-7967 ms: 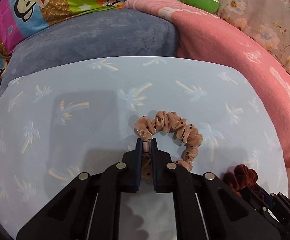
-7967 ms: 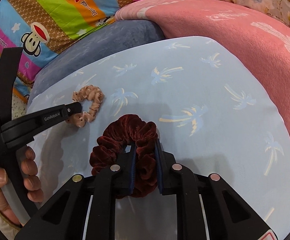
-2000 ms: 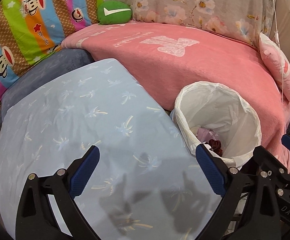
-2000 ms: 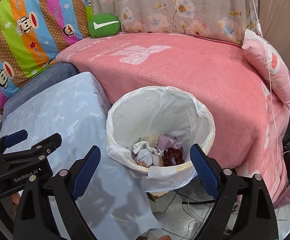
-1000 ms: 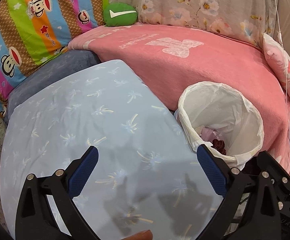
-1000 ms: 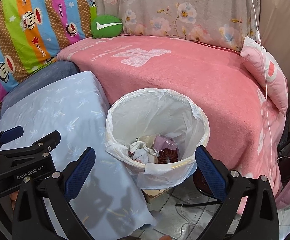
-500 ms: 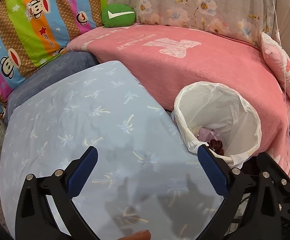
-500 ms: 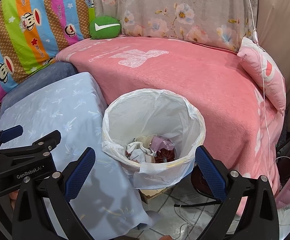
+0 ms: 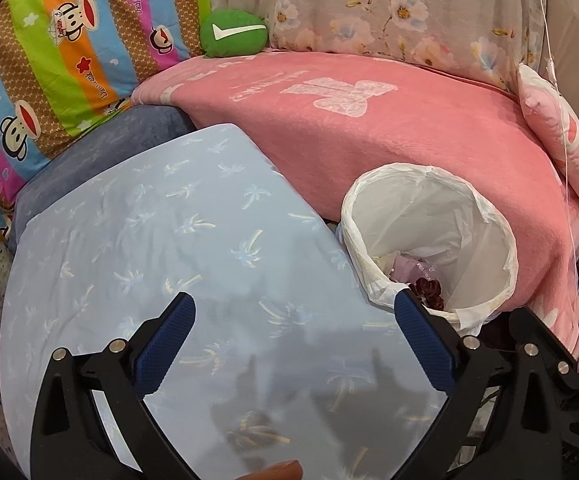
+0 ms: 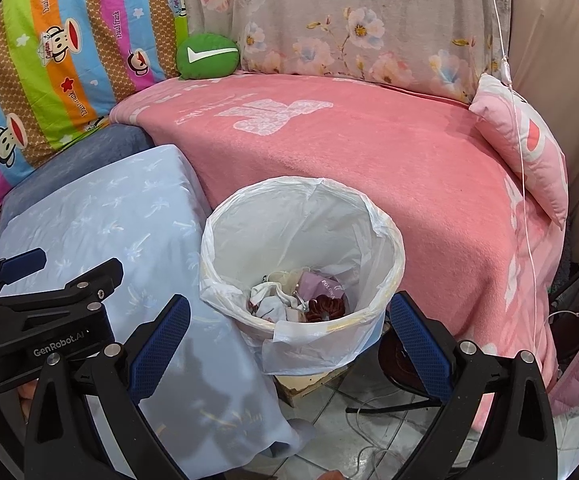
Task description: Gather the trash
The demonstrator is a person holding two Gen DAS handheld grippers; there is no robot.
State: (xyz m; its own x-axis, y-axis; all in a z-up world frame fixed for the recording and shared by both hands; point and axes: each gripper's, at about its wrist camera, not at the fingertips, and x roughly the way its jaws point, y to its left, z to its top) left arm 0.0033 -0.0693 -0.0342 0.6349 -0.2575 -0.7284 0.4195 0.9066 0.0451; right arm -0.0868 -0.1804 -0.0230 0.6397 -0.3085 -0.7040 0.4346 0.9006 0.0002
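A bin lined with a white bag stands on the floor between the blue-covered table and the pink bed; it also shows in the left wrist view. Inside lie a dark red scrunchie, also visible in the left wrist view, and crumpled white and purple scraps. My right gripper is open and empty, held above the bin's near rim. My left gripper is open and empty over the blue tablecloth, left of the bin. The left gripper also shows at the left edge of the right wrist view.
The table with the blue palm-print cloth fills the left. A pink blanket covers the bed behind the bin, with a pink pillow at right and a green cushion at the back. Cables lie on the tiled floor.
Eight seconds ago each gripper held a scrunchie on the table; now both are open and empty at the bin. In the last second both views shifted only slightly.
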